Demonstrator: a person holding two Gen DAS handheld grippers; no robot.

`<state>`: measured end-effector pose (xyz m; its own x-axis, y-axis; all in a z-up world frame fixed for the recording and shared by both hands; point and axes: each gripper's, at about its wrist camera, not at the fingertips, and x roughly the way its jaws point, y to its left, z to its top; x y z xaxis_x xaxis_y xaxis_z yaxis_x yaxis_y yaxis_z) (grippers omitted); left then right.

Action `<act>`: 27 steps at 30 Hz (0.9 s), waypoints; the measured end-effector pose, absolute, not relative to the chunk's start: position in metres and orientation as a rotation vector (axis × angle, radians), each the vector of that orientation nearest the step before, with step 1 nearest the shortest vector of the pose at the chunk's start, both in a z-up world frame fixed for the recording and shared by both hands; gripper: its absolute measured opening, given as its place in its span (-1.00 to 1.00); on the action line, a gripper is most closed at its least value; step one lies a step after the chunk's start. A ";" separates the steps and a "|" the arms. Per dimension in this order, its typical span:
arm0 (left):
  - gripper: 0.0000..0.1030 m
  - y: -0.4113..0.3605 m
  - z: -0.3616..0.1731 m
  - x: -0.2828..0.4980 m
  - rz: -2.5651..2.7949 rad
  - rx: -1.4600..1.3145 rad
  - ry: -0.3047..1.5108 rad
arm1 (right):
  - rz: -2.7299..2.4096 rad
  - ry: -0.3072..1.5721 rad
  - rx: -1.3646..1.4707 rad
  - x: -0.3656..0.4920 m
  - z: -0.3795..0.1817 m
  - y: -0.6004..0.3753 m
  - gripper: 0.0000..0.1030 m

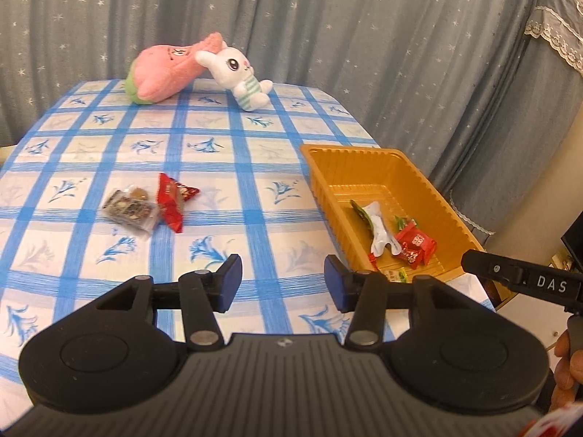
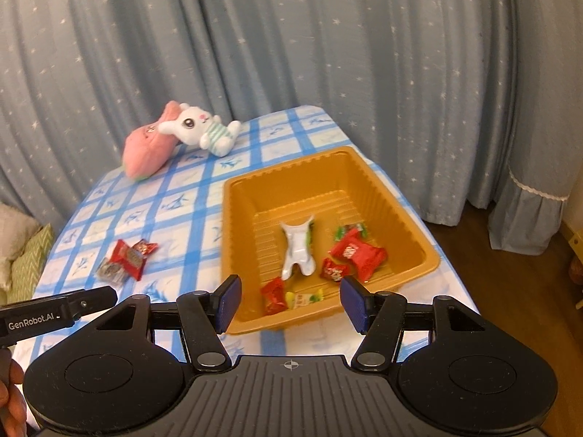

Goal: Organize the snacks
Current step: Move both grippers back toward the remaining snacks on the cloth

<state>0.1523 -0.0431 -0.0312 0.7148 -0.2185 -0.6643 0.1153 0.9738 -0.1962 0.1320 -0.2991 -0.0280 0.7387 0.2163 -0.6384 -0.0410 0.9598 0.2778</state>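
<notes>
An orange plastic tray [image 1: 386,167] [image 2: 233,225] stands on the checked tablecloth at the right. In it lie a white packet [image 1: 379,227] [image 2: 298,251], several red wrapped snacks [image 1: 415,247] [image 2: 359,255] and a small yellow-green one [image 2: 304,298]. On the cloth to the left lie a red wrapper [image 1: 171,196] [image 2: 131,255] and a clear packet of mixed snack [image 1: 129,211] [image 2: 109,273]. My left gripper [image 1: 282,282] hovers open above the cloth, nothing between its blue pads. My right gripper [image 2: 289,304] is open above the tray's near rim, empty.
A pink plush [image 1: 164,69] [image 2: 145,145] and a white rabbit plush [image 1: 237,76] [image 2: 200,129] lie at the table's far end. Starred grey curtains hang behind. The right table edge drops to a wooden floor [image 2: 510,273]. The other gripper's finger shows at each view's side.
</notes>
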 end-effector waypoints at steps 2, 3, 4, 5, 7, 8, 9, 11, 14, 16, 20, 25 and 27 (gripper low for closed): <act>-0.10 -0.039 -0.029 0.148 -0.178 -0.141 0.748 | 0.152 0.725 0.243 0.130 -0.026 -0.292 0.17; -0.07 -0.037 -0.028 0.146 -0.173 -0.140 0.747 | 0.156 0.725 0.239 0.129 -0.026 -0.289 0.17; -0.03 -0.034 -0.028 0.144 -0.168 -0.139 0.746 | 0.162 0.725 0.235 0.129 -0.026 -0.286 0.17; -0.03 -0.032 -0.027 0.143 -0.164 -0.139 0.746 | 0.167 0.724 0.232 0.129 -0.025 -0.283 0.17; -0.03 -0.027 -0.026 0.141 -0.155 -0.139 0.744 | 0.177 0.721 0.225 0.128 -0.024 -0.277 0.17; -0.02 -0.025 -0.025 0.140 -0.151 -0.140 0.743 | 0.182 0.721 0.223 0.129 -0.024 -0.275 0.17; -0.02 -0.022 -0.025 0.139 -0.146 -0.142 0.741 | 0.187 0.721 0.221 0.129 -0.024 -0.272 0.17; 0.00 -0.017 -0.023 0.138 -0.137 -0.146 0.737 | 0.198 0.719 0.213 0.129 -0.023 -0.266 0.17; 0.01 -0.011 -0.021 0.137 -0.126 -0.150 0.733 | 0.213 0.718 0.206 0.130 -0.022 -0.259 0.17; 0.01 -0.008 -0.020 0.137 -0.121 -0.150 0.731 | 0.222 0.719 0.203 0.131 -0.022 -0.255 0.17; 0.02 -0.002 -0.019 0.137 -0.112 -0.148 0.728 | 0.232 0.723 0.196 0.132 -0.024 -0.249 0.17; 0.02 0.006 -0.019 0.137 -0.093 -0.143 0.724 | 0.242 0.724 0.189 0.135 -0.024 -0.243 0.17; 0.02 0.011 -0.020 0.138 -0.081 -0.141 0.725 | 0.248 0.723 0.185 0.137 -0.024 -0.239 0.17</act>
<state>0.1376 0.0111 -0.0198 0.7461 -0.1228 -0.6544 0.0254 0.9874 -0.1564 0.1366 -0.2394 -0.0243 0.7228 0.2870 -0.6287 -0.1598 0.9545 0.2519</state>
